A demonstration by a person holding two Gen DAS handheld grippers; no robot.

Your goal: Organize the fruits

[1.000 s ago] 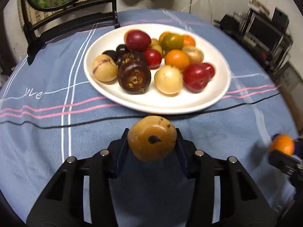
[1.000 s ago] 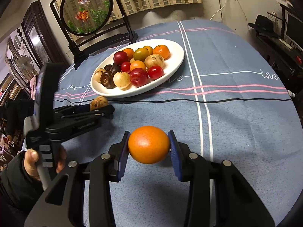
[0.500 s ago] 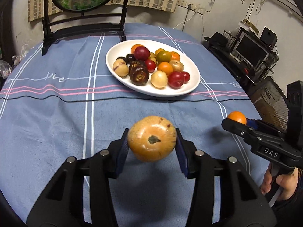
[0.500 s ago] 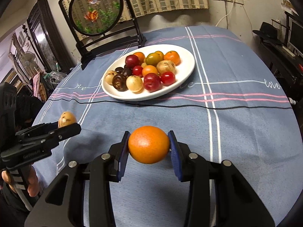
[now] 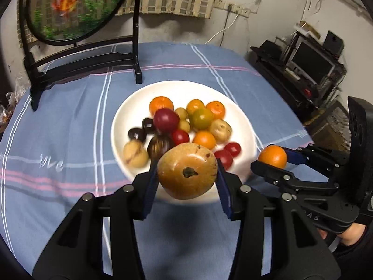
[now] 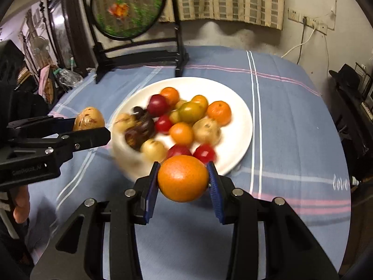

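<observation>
My left gripper [image 5: 186, 175] is shut on a brown-yellow round fruit [image 5: 187, 171], held above the near rim of the white plate [image 5: 130, 107]. Seen from the right wrist, that fruit [image 6: 89, 122] and the left gripper [image 6: 93, 128] hang left of the plate [image 6: 242, 121]. My right gripper [image 6: 183, 179] is shut on an orange [image 6: 183, 177] over the plate's near edge. In the left wrist view the orange [image 5: 272, 156] and right gripper [image 5: 271, 161] sit just right of the plate. The plate holds several fruits: oranges, red ones, dark purple ones, pale yellow ones.
A blue striped tablecloth [image 5: 70, 128] covers the round table. A black stand with a round painted screen [image 5: 77, 7] rises at the table's far edge behind the plate. A desk with a monitor [image 5: 312, 67] is off to the right. A hand [image 6: 21, 204] grips the left tool.
Both grippers first drew back from the plate, then came in close again and higher; the two held fruits now hang side by side over the plate's near rim. Grips are unchanged.
</observation>
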